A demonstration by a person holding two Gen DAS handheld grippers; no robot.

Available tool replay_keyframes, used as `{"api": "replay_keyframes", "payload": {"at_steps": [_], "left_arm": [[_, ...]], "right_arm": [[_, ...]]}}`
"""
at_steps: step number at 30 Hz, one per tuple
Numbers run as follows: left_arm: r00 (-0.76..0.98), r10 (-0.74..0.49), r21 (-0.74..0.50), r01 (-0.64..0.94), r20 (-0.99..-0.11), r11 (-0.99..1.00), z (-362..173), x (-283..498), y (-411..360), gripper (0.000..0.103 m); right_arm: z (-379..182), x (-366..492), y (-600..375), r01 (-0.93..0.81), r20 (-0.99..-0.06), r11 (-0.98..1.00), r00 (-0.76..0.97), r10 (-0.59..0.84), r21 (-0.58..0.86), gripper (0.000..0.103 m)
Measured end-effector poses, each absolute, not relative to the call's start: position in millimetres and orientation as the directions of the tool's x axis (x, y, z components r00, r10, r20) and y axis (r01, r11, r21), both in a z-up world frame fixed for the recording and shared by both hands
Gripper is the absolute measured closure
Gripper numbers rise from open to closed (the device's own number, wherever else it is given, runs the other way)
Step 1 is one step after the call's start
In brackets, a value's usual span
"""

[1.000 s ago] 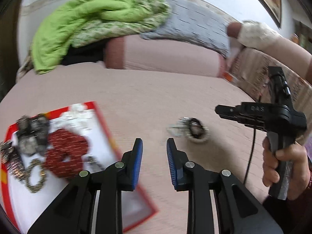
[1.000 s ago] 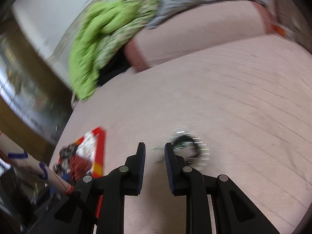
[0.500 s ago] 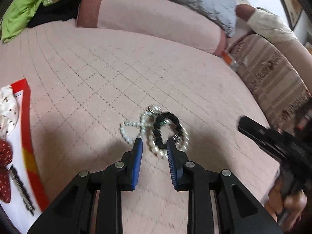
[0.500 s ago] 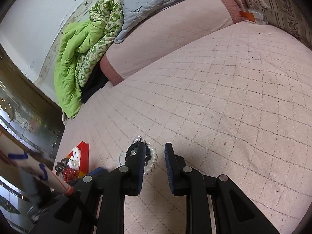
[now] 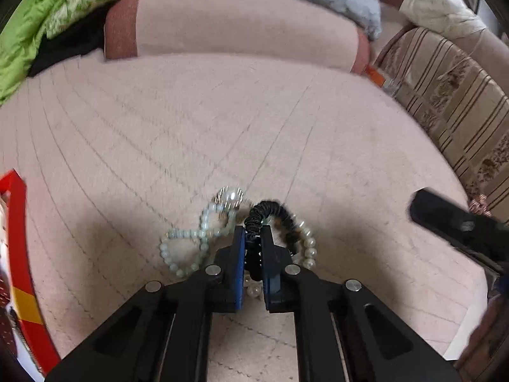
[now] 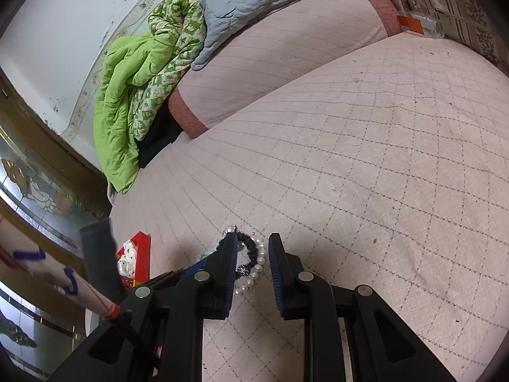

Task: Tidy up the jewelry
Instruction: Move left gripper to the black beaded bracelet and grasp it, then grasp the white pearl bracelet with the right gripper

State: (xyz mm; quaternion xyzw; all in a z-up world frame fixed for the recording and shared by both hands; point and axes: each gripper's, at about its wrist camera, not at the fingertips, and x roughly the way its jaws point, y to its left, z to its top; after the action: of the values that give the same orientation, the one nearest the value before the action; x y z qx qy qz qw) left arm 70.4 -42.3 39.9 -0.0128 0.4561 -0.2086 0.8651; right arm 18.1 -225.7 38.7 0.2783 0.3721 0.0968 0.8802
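Your left gripper (image 5: 253, 238) was down low on the bed (image 5: 222, 121), and its fingers (image 5: 239, 254) were pinching the black hair tie (image 5: 270, 211). The near side of that black ring sat right between the two blue pads, squeezed tight. The rest of the ring curved away in front and a little to the right of the fingers.

The hair tie lay in a small heap with a green bead bracelet (image 5: 187, 248) on the left and a white pearl bracelet (image 5: 307, 248) on the right. All three were touching, and the black ring looked partly looped with the pearls. I think a lift could drag the pearls along with it, so a slow pull would be best.

Your right gripper (image 6: 249, 248) hung just over the same heap. Its fingers (image 6: 276, 261) were spread apart and held nothing. The pearls and the black ring showed in the gap between them, closer to the left finger. So both hands were near the heap, but only the left one had a grip.

The red tray (image 5: 19, 254) sat off to the left of the heap, at the edge of the left camera's view. It already had some things in it. I guess the hair tie should go there next, which means a move to the left.

Both grippers pointed forward and down at the bed.
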Motion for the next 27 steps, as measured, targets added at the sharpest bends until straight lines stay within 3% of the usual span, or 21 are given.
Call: {"api": "replay_keyframes", "payload": {"at_steps": [11, 21, 27], "left_arm": [[0.659, -0.470, -0.266, 0.391, -0.588, 0.881, 153.8, 36.8, 6.0, 0.094], [0.713, -0.390, -0.183, 0.352, -0.582, 0.918, 134.5, -3.0, 58.0, 0.094], [0.721, -0.382, -0.192, 0.335, -0.579, 0.923, 113.2, -12.0, 82.3, 0.094]], "right_arm": [[26.3, 28.2, -218.4, 0.060, -0.660, 0.850, 0.659, 0.360, 0.523, 0.081], [1.4, 52.9, -173.2, 0.020, -0.764, 0.928, 0.574, 0.295, 0.372, 0.081], [-11.5, 60.5, -136.5, -0.043, -0.824, 0.989, 0.549, 0.141, 0.141, 0.084]]}}
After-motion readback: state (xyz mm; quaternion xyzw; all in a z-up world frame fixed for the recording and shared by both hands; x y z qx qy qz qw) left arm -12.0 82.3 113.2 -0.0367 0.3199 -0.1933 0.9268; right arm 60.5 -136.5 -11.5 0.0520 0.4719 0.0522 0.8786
